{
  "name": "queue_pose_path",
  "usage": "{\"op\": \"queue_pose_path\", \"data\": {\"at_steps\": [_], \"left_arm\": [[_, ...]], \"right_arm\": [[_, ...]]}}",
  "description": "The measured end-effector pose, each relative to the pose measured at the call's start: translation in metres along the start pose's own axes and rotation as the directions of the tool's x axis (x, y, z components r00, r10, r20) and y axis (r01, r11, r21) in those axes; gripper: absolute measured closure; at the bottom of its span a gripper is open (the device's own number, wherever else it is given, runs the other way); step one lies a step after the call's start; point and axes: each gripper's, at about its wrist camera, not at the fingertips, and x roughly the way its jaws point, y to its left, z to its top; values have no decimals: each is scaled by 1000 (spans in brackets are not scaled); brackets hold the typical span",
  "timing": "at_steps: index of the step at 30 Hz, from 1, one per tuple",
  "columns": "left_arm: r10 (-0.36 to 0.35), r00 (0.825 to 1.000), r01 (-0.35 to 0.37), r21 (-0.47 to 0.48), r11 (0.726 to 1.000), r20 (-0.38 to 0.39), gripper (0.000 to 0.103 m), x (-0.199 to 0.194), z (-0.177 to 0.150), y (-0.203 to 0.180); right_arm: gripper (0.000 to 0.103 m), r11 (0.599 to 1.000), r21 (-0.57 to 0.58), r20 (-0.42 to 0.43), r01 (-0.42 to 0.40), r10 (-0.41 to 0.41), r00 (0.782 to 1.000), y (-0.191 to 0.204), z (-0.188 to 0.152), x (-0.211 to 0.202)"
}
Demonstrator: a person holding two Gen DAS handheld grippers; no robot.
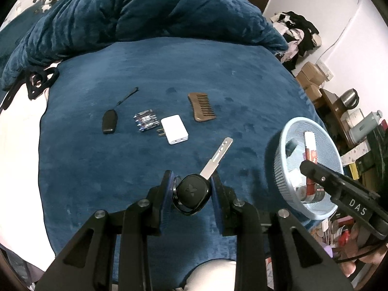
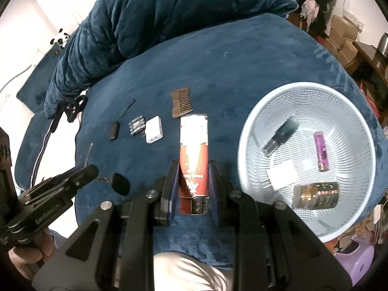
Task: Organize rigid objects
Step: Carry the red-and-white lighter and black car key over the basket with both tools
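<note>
Left tongs [image 1: 192, 181], clamped on black car key [image 1: 191, 192], blade pointing away, held above blue bed [image 1: 145, 68]; right tongs [image 2: 194, 169], clamped on red-and-white lighter [image 2: 194, 150], just left of pale blue basket [image 2: 245, 133]. Beyond the key on the bed: white charger [image 1: 174, 129], batteries [image 1: 146, 120], black fob [image 1: 109, 122], wooden comb [image 1: 201, 106]. Basket holds purple cell [image 2: 321, 151], white plug [image 2: 282, 177], dark jar [image 2: 315, 195].

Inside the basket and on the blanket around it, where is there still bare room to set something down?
In the light blue basket, the far half beyond the dark cartridge and purple battery is bare; the near half is crowded. The blanket is free between comb and basket.
</note>
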Motion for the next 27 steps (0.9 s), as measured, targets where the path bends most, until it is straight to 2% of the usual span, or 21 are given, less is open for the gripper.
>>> {"op": "queue_pose_path", "data": {"at_steps": [12,27], "left_arm": [[-30,999,31,65,997,-11,73,6,5,-48],[-100,995,103,171,980,-25,73,12,19,-128]], "right_arm": [[80,997,61,12,37,-38,999,-43,0,-16],[80,986,145,34,86,-92,995,-101,3,-35]]}}
